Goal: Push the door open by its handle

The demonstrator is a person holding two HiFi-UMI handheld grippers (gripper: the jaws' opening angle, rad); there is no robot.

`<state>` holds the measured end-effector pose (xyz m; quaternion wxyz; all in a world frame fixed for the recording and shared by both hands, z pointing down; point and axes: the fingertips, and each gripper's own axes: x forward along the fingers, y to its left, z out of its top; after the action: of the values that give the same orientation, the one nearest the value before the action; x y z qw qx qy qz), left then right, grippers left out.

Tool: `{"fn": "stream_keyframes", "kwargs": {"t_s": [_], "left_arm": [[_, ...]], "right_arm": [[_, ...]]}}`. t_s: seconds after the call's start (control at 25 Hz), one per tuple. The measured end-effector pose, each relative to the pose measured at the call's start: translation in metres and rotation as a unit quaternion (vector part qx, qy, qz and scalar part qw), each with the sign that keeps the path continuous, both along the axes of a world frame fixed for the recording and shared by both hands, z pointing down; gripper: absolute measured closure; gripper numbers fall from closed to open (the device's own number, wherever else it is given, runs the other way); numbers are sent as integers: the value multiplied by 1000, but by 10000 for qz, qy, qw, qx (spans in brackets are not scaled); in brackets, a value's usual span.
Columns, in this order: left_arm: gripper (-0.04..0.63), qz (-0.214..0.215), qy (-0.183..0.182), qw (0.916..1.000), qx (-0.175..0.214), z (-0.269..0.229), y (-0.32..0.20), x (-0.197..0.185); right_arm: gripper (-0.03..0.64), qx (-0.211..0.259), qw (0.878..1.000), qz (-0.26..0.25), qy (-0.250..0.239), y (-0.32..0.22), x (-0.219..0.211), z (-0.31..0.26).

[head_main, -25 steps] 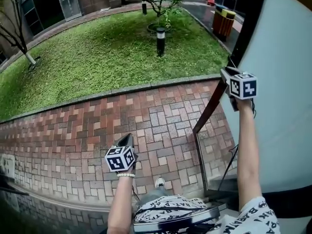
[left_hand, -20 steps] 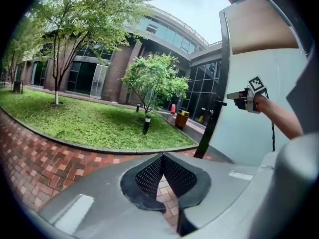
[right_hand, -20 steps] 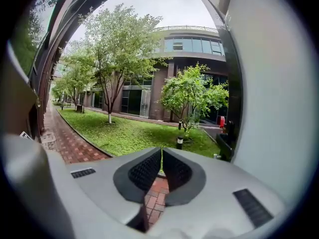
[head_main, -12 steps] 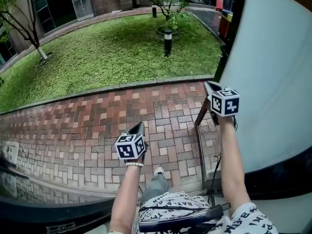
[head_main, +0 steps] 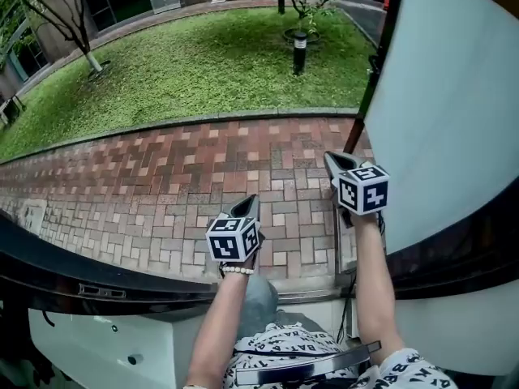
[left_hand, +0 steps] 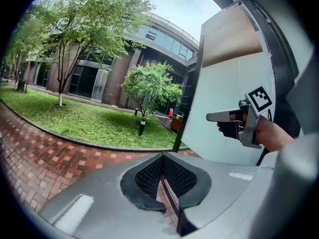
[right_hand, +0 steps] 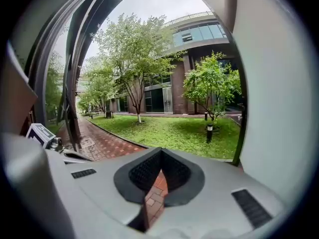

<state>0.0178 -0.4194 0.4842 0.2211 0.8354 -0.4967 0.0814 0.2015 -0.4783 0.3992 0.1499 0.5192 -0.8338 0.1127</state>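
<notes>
The door (head_main: pixel 442 96) stands swung open at the right, just beside the right claw (head_main: pixel 332 162); its handle cannot be made out. That claw and the left claw (head_main: pixel 247 203) are both closed and empty. Risk: unbraced, the door may swing back onto the right claw

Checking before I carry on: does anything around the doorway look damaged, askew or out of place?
Nothing stands out. The door is open onto the brick path, and the left tongs and right tongs are shut and empty.
</notes>
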Motion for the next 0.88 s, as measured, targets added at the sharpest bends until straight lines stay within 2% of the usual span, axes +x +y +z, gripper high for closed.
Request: {"fn": "stream_keyframes", "kwargs": {"t_s": [0.24, 0.52, 0.8, 0.88], "left_arm": [[612, -133, -85, 9998, -98, 2, 28, -6], [612, -9, -80, 10000, -18, 1, 80, -19], [612, 240, -31, 9997, 14, 1, 179, -56], [612, 320, -54, 9995, -20, 1, 210, -61]], "right_arm": [[617, -450, 9988, -181, 119, 52, -28, 21], [615, -401, 9981, -401, 253, 127, -73, 50], [617, -485, 9974, -535, 2, 242, -136, 62], [617, -478, 9974, -532, 57, 276, -144, 60]]}}
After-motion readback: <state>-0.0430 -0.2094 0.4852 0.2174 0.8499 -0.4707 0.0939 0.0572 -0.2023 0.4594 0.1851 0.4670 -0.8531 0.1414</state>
